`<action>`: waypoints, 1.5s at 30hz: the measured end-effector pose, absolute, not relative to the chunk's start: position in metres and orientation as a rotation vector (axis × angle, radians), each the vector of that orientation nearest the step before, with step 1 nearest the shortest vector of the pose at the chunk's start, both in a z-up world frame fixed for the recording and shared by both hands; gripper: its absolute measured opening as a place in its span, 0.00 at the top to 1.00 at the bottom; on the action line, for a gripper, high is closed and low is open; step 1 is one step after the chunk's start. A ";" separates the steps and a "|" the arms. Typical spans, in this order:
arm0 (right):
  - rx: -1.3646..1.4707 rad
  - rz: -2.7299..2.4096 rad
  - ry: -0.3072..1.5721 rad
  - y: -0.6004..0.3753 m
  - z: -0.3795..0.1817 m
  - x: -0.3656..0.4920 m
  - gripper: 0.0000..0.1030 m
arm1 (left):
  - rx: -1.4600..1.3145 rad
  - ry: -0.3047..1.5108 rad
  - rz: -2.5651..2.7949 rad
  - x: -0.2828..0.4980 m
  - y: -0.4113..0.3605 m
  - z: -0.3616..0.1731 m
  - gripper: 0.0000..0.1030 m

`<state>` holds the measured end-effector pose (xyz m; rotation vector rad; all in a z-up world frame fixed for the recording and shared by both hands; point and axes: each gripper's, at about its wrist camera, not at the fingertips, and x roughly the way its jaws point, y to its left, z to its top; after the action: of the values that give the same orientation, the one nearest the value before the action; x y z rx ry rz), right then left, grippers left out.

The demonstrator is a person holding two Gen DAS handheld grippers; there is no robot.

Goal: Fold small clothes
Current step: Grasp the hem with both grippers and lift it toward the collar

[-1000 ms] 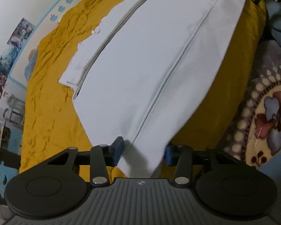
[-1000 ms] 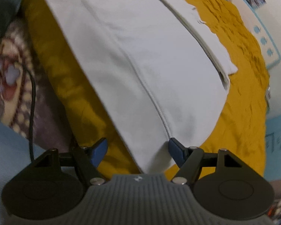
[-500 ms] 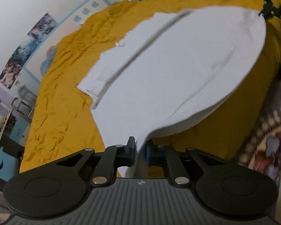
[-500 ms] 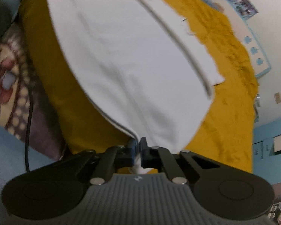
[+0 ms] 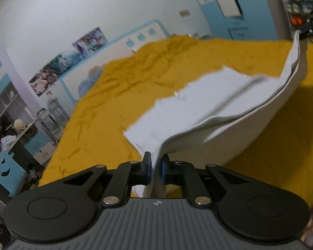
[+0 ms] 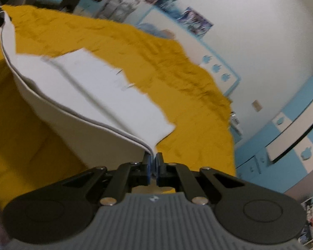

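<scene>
Left wrist view, nearest first: the left gripper (image 5: 155, 169) has its two blue-padded fingers (image 5: 147, 167) clenched on one corner of a single white garment (image 5: 208, 102). In the right wrist view, the right gripper (image 6: 153, 167) has its fingers (image 6: 147, 166) pinched on another corner of the same garment (image 6: 89, 87). So there are two grippers and one garment, held at two corners.

The gripped edge is lifted clear of the bed (image 5: 106, 116), and the cloth sags in a curve between the two grippers, its layered hem showing. The far part of the garment lies flat on the bed's mustard-yellow cover, with a seam running along it, blurred. The raised fold hides the cover beneath it and casts a shadow there.

Beyond the bed, a white wall carries several posters (image 5: 89, 41) and a blue-edged board with three apple shapes (image 6: 217, 67). Cluttered shelves (image 5: 12, 112) stand off the bed's far corner, and blue-and-white cabinets (image 6: 292, 145) line the other wall.
</scene>
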<state>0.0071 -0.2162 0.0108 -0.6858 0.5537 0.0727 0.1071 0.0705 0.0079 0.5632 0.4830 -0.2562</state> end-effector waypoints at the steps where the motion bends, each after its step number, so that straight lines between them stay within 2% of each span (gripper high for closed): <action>1: -0.683 0.056 0.538 -0.217 0.017 0.015 1.00 | 0.544 0.473 -0.247 0.114 0.071 0.012 0.90; 7: -0.651 -0.012 0.490 -0.221 0.041 0.064 1.00 | 0.459 0.425 -0.216 0.159 0.075 0.035 0.90; 16: -0.604 -0.055 0.423 -0.230 0.083 0.159 1.00 | 0.490 0.364 -0.184 0.244 0.063 0.069 0.91; 24: -0.556 -0.061 0.423 -0.241 0.088 0.280 1.00 | 0.445 0.413 -0.157 0.326 0.055 0.054 0.91; 29: -0.521 -0.051 0.493 -0.253 0.054 0.361 1.00 | 0.428 0.502 -0.178 0.376 0.053 0.018 0.91; 39: -0.473 -0.014 0.678 -0.268 -0.072 0.464 1.00 | 0.347 0.700 -0.213 0.452 0.060 -0.068 0.89; 45: -0.468 -0.018 0.725 -0.270 -0.131 0.509 1.00 | 0.318 0.727 -0.202 0.475 0.069 -0.096 0.79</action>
<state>0.5086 -0.2702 -0.1311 -0.4675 0.7250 -0.0180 0.4747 0.0691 -0.0961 0.3177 0.7270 -0.2023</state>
